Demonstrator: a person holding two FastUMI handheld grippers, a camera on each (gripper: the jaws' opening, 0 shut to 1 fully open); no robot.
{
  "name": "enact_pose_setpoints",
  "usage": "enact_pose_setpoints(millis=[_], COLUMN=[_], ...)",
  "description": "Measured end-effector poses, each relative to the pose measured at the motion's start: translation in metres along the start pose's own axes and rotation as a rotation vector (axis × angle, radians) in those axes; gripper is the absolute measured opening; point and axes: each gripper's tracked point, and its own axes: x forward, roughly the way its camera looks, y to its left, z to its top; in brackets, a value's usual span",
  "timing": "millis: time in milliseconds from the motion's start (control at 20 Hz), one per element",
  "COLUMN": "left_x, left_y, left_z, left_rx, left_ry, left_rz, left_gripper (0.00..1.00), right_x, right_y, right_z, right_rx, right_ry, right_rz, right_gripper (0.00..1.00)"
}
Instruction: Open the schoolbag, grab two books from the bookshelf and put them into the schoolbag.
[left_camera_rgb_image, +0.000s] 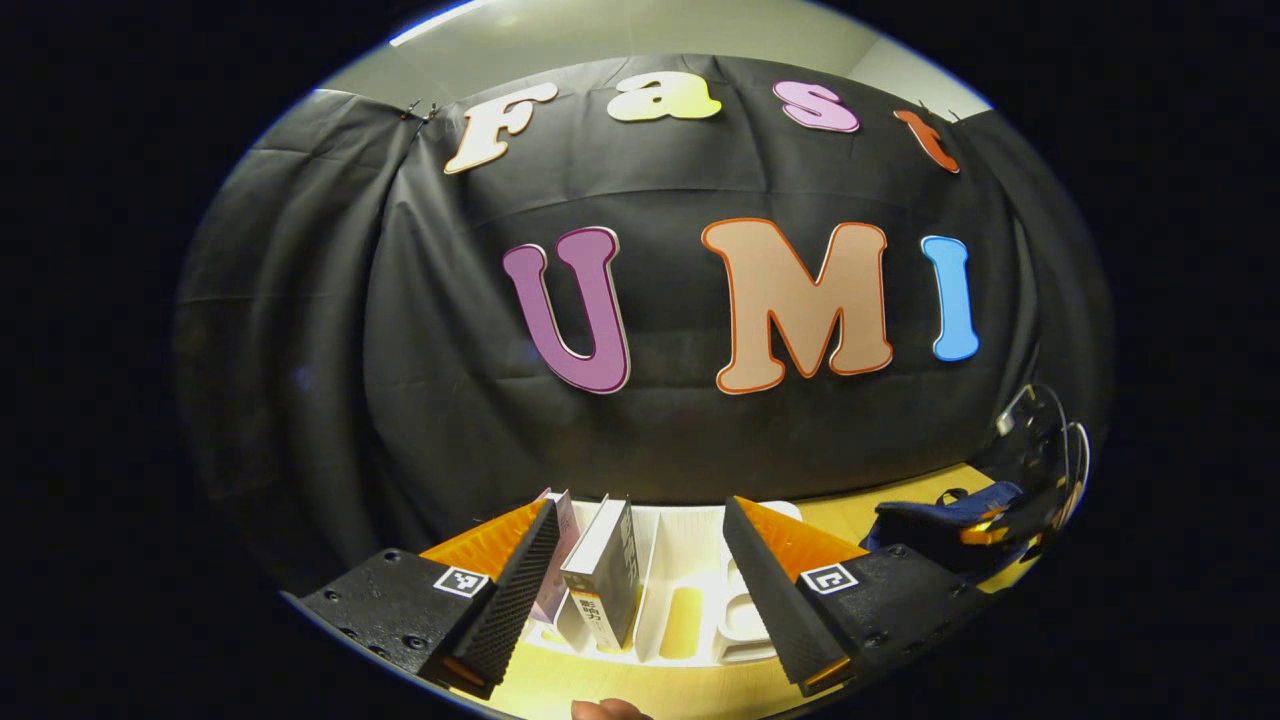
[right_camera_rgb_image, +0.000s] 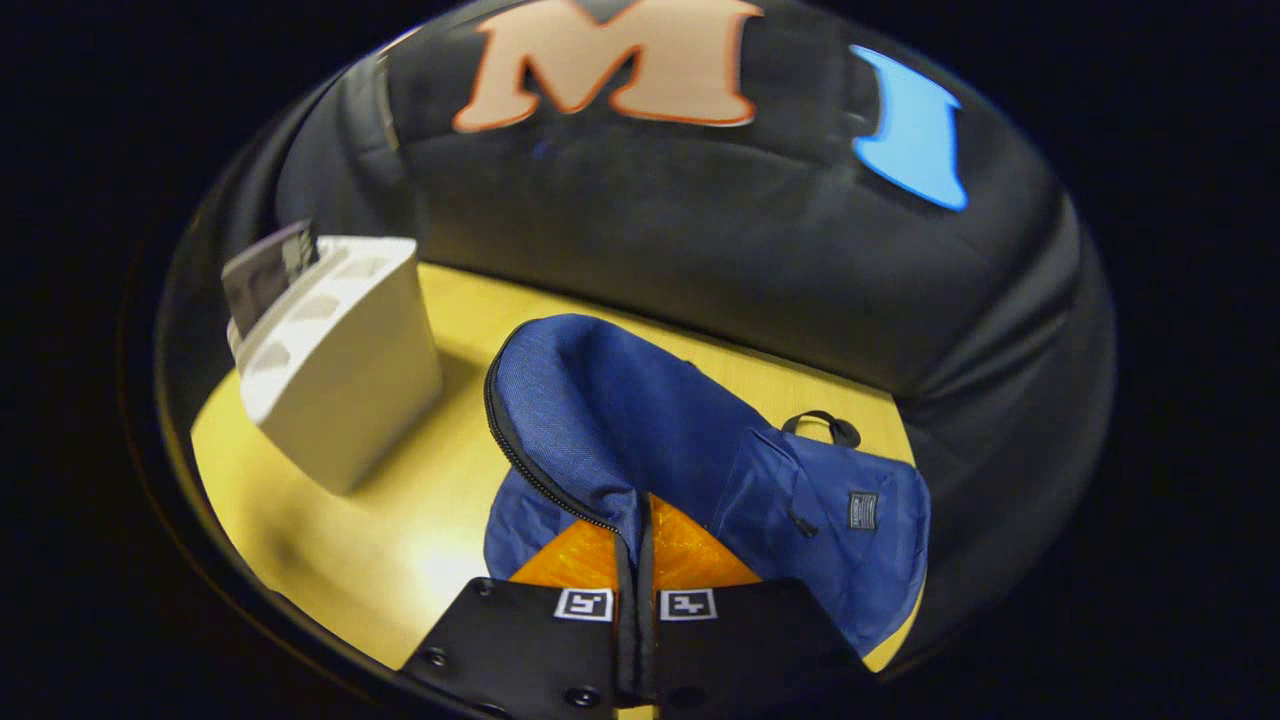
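Left hand-held gripper (left_camera_rgb_image: 640, 585) wide apart before bookshelf (left_camera_rgb_image: 690, 590); right hand-held gripper (right_camera_rgb_image: 636, 600) pinching schoolbag (right_camera_rgb_image: 640, 430) flap.

Blue schoolbag (right_camera_rgb_image: 640, 430) is lying unzipped, flap lifted, on the yellow table; two books (left_camera_rgb_image: 600, 575) are leaning in the white bookshelf (left_camera_rgb_image: 690, 590).

books (left_camera_rgb_image: 600, 580) upright in bookshelf (left_camera_rgb_image: 690, 560), schoolbag (right_camera_rgb_image: 700, 450) right of it, both on table (right_camera_rgb_image: 400, 530)

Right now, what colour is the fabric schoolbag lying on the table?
Blue, with a dark zip and black loop handle; the blue fabric schoolbag shows best in the right gripper view.
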Motion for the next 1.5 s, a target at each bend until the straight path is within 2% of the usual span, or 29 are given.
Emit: enact_pose_setpoints(millis=[100, 150, 200, 300, 350, 400, 450, 550, 600, 700, 800, 900, 1150, 1500], left_x=[0.004, 0.005, 0.007, 0.009, 0.011, 0.015, 0.018, 0.036, 0.049, 0.067, 0.086, 0.103, 0.130, 0.134], left_y=[-0.002, -0.003, -0.003, -0.003, -0.003, -0.001, -0.001, 0.009, 0.012, 0.008, 0.014, 0.023, 0.035, 0.045], left_z=[-0.002, -0.002, -0.001, 0.001, 0.001, 0.001, -0.001, -0.011, -0.017, -0.036, -0.055, -0.072, -0.110, -0.151], left_rx=[0.002, 0.006, 0.008, 0.011, 0.013, 0.016, 0.015, 0.034, 0.045, 0.054, 0.058, 0.060, 0.070, 0.091], left_ry=[0.006, 0.008, 0.007, 0.002, 0.003, 0.006, 0.011, 0.051, 0.086, 0.194, 0.303, 0.400, 0.603, 0.848], left_rz=[-0.010, -0.013, -0.017, -0.022, -0.024, -0.026, -0.029, -0.026, -0.042, -0.109, -0.133, -0.130, -0.139, -0.133], left_gripper=[0.97, 0.97, 1.00, 0.97, 0.97, 1.00, 0.96, 0.96, 0.96, 0.96, 1.00, 0.97, 0.97, 0.96], right_x=[-0.008, -0.011, -0.015, -0.021, -0.024, -0.027, -0.029, -0.035, -0.035, -0.036, -0.038, -0.036, -0.035, -0.037], right_y=[-0.012, -0.017, -0.024, -0.037, -0.043, -0.047, -0.047, -0.045, -0.048, -0.049, -0.049, -0.049, -0.049, -0.050], right_z=[0.011, 0.014, 0.016, 0.022, 0.024, 0.026, 0.029, 0.033, 0.038, 0.038, 0.035, 0.035, 0.036, 0.035], right_rx=[0.124, 0.185, 0.245, 0.354, 0.406, 0.462, 0.535, 0.701, 0.733, 0.740, 0.740, 0.750, 0.769, 0.753], right_ry=[-0.033, -0.049, -0.069, -0.106, -0.123, -0.138, -0.149, -0.163, -0.171, -0.173, -0.176, -0.180, -0.182, -0.182], right_rz=[0.007, 0.011, 0.014, 0.021, 0.025, 0.034, 0.046, 0.061, 0.057, 0.061, 0.058, 0.057, 0.055, 0.048], right_gripper=[0.05, 0.03, 0.04, 0.01, 0.04, 0.03, 0.04, 0.04, 0.04, 0.03, 0.03, 0.04, 0.04, 0.03])
